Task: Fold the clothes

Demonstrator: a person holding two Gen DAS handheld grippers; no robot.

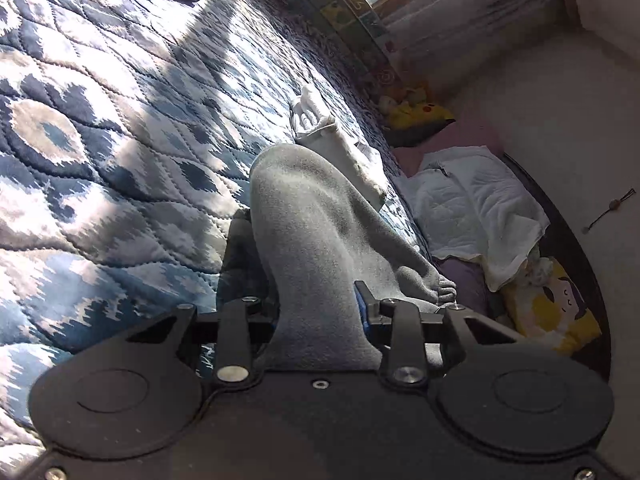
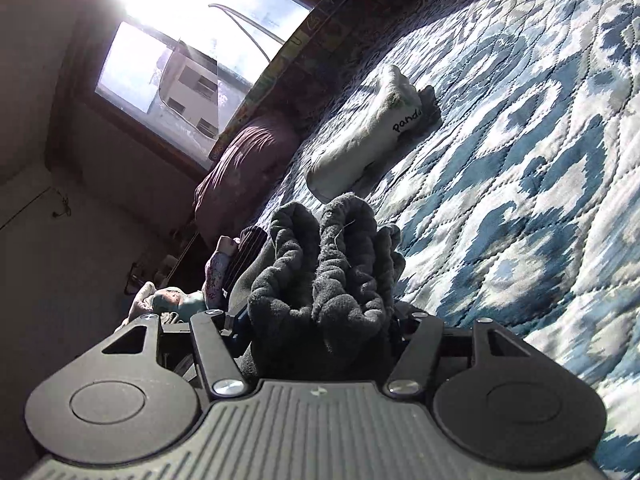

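A grey fleecy sock [image 1: 312, 240] drapes over my left gripper [image 1: 316, 312], which is shut on it; the cloth hides the fingertips. In the right wrist view a bunched dark grey sock [image 2: 328, 272] fills my right gripper [image 2: 320, 320], shut on its folds, with the fingers mostly hidden. Both hang just above the blue and white quilted bedspread [image 1: 100, 140]. A white sock pair [image 1: 340, 148] lies on the quilt beyond the left gripper. A white rolled sock marked "panda" [image 2: 372, 128] lies on the quilt [image 2: 520, 160] ahead of the right gripper, with a dark sock [image 2: 430, 106] behind it.
The bed's far edge runs along a patterned border [image 1: 360, 20] under a window [image 2: 188, 52]. A white padded cloth [image 1: 476, 208], a yellow plush toy [image 1: 420, 114] and a cartoon cushion [image 1: 552, 308] lie beside the bed. A purple pillow [image 2: 244, 168] rests near the window.
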